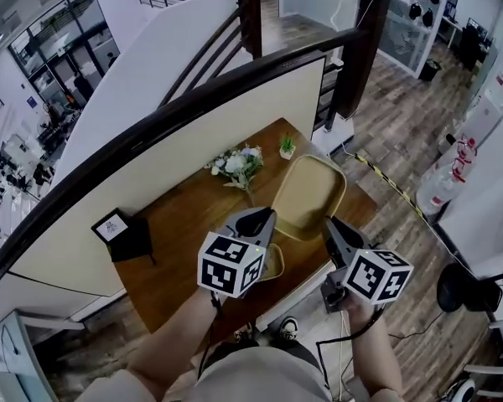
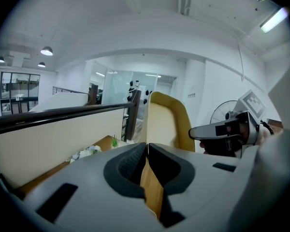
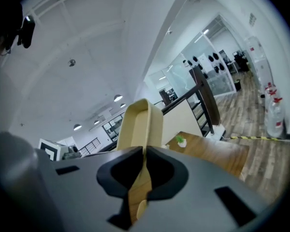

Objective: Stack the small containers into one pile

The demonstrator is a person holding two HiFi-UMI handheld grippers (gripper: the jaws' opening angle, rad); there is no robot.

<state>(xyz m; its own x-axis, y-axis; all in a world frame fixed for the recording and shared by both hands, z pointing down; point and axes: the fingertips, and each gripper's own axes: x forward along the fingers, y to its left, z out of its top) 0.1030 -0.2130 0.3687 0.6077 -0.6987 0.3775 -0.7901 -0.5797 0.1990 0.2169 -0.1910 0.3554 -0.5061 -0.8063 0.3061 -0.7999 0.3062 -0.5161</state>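
Observation:
A tan, shallow rectangular container (image 1: 308,193) hangs tilted above the wooden table (image 1: 180,224), held by both grippers at its near rim. My left gripper (image 1: 260,218) is shut on the left side of that rim, which shows between its pads in the left gripper view (image 2: 147,146), with the container (image 2: 165,122) rising beyond them. My right gripper (image 1: 332,224) is shut on the right side of the rim; in the right gripper view (image 3: 145,151) the container (image 3: 142,122) stands on edge ahead. A second tan container (image 1: 274,263) peeks out beneath the left gripper's marker cube.
On the table stand a bunch of white flowers (image 1: 237,164), a small potted plant (image 1: 287,146) and a black sign holder (image 1: 119,233). A dark railing (image 1: 193,99) over a beige panel runs behind the table. Water bottles (image 1: 446,178) stand on the floor at right.

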